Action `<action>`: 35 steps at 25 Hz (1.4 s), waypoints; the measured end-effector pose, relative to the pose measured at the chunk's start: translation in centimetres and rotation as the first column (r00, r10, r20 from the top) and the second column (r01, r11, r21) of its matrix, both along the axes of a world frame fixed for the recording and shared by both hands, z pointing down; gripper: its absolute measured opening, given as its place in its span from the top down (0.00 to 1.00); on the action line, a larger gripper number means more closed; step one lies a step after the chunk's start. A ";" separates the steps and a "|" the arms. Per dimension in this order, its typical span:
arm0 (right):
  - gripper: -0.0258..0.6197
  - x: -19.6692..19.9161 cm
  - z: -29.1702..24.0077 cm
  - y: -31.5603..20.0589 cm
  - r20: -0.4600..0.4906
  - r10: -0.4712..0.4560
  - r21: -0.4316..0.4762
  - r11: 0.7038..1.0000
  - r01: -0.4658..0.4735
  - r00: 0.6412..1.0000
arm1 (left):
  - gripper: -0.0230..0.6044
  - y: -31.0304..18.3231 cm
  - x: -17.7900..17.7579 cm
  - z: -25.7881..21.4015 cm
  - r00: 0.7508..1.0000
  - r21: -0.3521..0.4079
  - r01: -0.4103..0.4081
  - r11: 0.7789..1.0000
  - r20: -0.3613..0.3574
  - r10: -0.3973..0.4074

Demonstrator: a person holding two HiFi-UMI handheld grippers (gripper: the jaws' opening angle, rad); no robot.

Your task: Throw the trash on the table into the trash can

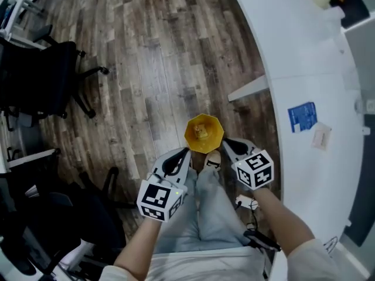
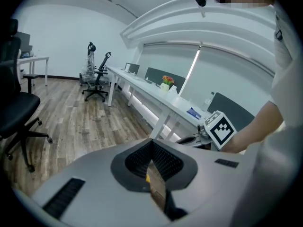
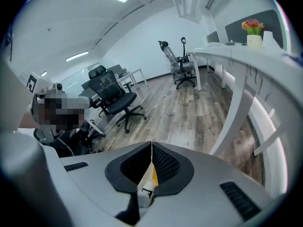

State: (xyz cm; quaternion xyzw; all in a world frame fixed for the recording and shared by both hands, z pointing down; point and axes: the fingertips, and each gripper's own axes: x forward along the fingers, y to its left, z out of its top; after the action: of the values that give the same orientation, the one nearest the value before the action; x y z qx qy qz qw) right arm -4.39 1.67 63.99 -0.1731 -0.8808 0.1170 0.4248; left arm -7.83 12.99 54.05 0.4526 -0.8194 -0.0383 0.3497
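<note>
Fetching step: my left gripper (image 1: 185, 152) and right gripper (image 1: 226, 141) pinch the yellow octagonal paper bin (image 1: 203, 132) by its rim; next I'd carry it level toward three o'clock

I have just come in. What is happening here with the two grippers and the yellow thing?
A person beside the white table has a gripper in each hand. The left gripper and the right gripper each have their fingers shut on the rim of one yellow container, on opposite sides, and hold it above the wooden floor. It is probably the trash can; a small crumpled piece lies inside. A blue packet and a pale scrap lie on the table.
</note>
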 end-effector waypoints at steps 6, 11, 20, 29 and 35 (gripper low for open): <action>0.91 0.0 -10.9 -0.9 0.110 0.027 -0.018 1.000 -0.025 0.994 | 0.96 0.2 0.6 -5.5 1.000 -0.007 -0.003 1.000 0.029 0.003; 0.91 -0.5 -18.5 -1.1 0.218 0.065 -0.063 0.997 -0.053 0.974 | 0.96 -0.2 0.6 -10.2 0.999 0.001 -0.011 1.000 0.053 0.011; 0.91 1.1 -27.7 -0.9 0.303 0.113 -0.076 0.993 -0.095 0.946 | 0.96 -1.0 2.6 -17.6 0.993 0.033 -0.044 0.998 0.115 0.040; 0.91 1.4 -30.8 -1.6 0.343 0.116 -0.051 0.993 -0.105 0.932 | 0.96 -1.7 2.5 -20.7 0.991 0.043 -0.042 0.998 0.128 0.036; 0.91 1.8 -30.9 -1.3 0.344 0.109 -0.054 0.994 -0.096 0.933 | 0.96 -1.6 2.3 -21.7 0.991 0.056 -0.036 0.998 0.131 0.028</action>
State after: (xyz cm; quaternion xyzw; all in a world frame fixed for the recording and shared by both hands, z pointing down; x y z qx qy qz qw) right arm -2.59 0.36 33.11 -0.1525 -0.9474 0.1226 0.2533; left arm -5.54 11.40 32.39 0.4771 -0.8317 -0.0269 0.2827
